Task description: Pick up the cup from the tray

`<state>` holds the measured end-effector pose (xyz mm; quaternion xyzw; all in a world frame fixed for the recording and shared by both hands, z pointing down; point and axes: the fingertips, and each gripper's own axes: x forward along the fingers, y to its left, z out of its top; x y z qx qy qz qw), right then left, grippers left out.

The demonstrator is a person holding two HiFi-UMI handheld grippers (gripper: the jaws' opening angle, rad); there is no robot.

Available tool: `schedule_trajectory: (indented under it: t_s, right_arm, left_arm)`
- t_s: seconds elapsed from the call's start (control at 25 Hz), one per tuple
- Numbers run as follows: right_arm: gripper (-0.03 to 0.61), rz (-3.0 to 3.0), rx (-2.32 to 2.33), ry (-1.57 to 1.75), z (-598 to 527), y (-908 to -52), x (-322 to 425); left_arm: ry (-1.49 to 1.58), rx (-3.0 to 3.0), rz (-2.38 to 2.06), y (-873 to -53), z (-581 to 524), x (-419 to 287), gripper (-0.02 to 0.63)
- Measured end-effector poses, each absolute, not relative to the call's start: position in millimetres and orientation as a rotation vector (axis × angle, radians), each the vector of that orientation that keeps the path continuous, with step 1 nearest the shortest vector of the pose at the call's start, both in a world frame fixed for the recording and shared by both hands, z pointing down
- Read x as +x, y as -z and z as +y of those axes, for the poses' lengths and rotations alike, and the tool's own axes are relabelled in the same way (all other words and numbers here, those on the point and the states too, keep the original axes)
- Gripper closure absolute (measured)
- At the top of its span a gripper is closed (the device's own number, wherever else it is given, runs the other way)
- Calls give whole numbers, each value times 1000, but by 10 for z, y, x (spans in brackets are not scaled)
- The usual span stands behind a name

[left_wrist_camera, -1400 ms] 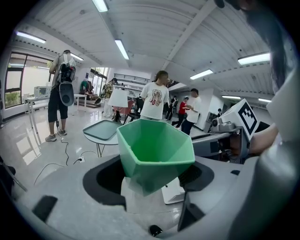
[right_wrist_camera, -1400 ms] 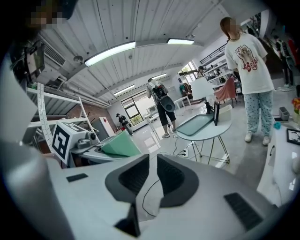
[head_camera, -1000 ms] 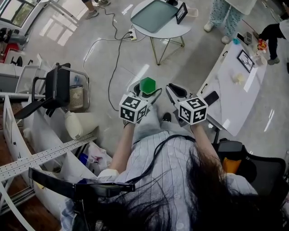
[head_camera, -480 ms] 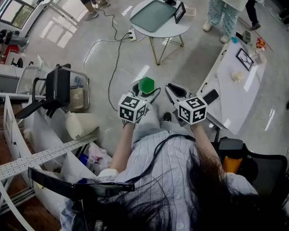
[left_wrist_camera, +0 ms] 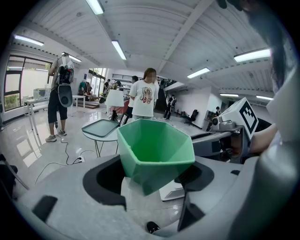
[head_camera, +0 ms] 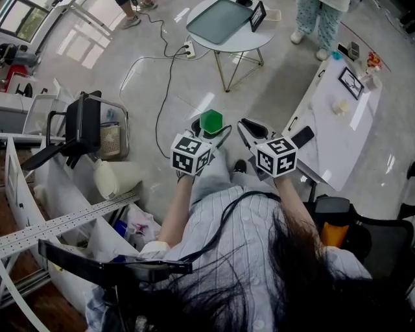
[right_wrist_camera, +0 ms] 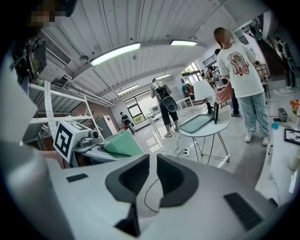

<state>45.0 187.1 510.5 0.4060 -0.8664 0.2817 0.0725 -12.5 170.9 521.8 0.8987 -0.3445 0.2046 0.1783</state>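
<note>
Left gripper (head_camera: pixel 209 131) is clamped on the green faceted cup (head_camera: pixel 211 121); in the left gripper view I see the jaws pinching its lower body from both sides, open mouth up and tipped toward the camera. I have the cup in the air in front of the operator's torso, above bare floor, well apart from the tray (head_camera: pixel 222 21). The tray lies on the small round table (head_camera: pixel 257 40) farther out. Right gripper (head_camera: pixel 249 131) is level with the left one and just beside it; its jaws are drawn together with only a sliver between them and nothing in them. A long white table (head_camera: pixel 337 139) runs along the right. A black cable (head_camera: pixel 165 97) trails across the floor toward the round table. A person in patterned trousers (head_camera: pixel 322 18) stands beyond it.
</note>
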Motion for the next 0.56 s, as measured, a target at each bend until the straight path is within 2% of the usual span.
schedule_trajectory:
  t_s: [0.56]
  right_arm:
    - [512,-2599,1214,-830,1826,-5068,369]
  left_arm:
    - [-558,2536,-1006,-5169,1640,-274,273]
